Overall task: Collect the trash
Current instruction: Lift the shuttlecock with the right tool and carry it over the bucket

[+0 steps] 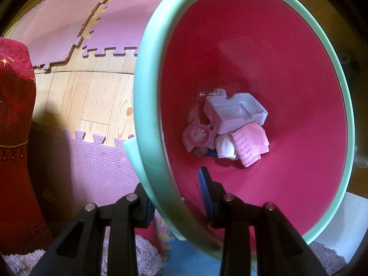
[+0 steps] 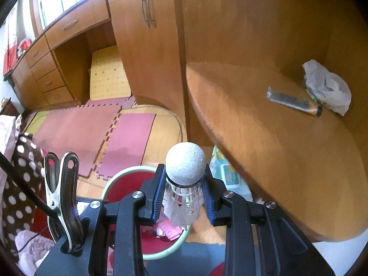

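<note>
Left gripper (image 1: 178,203) clamped on mint rim of trash bin (image 1: 147,105), one pad inside red wall, one outside. Right gripper (image 2: 184,197) clamped on shuttlecock (image 2: 185,168), cork end poking past fingertips, feathers between pads, bin (image 2: 110,182) just below jaws.

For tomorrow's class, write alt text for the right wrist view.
The right tool grips a white shuttlecock, cork end up, above a red bin with a green rim. To the right, a wooden table holds a squeezed tube and a crumpled plastic bag.
</note>
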`<move>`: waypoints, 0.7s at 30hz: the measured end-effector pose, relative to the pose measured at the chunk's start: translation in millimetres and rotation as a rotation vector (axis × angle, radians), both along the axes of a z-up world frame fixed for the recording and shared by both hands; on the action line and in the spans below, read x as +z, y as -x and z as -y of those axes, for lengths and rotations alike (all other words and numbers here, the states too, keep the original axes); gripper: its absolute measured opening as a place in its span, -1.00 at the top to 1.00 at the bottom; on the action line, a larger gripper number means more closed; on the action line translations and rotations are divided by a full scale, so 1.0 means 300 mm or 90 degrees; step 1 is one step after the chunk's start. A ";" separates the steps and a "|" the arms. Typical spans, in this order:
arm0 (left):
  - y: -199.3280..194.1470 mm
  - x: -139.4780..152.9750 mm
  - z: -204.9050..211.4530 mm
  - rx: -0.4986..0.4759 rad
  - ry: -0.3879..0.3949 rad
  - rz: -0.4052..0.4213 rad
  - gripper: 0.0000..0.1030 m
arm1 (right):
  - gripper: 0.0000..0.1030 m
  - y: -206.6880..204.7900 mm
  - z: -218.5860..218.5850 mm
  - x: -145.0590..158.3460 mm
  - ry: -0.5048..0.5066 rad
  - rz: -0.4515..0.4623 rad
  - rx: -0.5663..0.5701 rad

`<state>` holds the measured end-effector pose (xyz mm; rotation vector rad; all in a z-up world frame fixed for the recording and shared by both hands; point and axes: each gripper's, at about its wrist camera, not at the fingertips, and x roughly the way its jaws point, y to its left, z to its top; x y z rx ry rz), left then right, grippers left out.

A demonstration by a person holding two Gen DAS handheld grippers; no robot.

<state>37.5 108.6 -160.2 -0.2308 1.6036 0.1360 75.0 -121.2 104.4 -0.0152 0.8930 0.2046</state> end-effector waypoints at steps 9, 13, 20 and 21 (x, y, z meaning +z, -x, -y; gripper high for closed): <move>0.001 0.000 0.000 0.000 0.000 0.000 0.31 | 0.40 0.042 -0.054 -0.105 -0.023 -0.046 0.033; 0.002 0.000 -0.001 0.001 0.000 0.000 0.31 | 0.40 0.061 -0.093 -0.170 -0.023 -0.064 0.044; 0.001 0.000 0.000 -0.001 -0.001 0.001 0.31 | 0.40 0.093 -0.178 -0.291 0.010 -0.083 0.080; -0.001 0.001 0.000 -0.001 -0.001 0.001 0.31 | 0.40 0.099 -0.188 -0.303 0.015 -0.085 0.086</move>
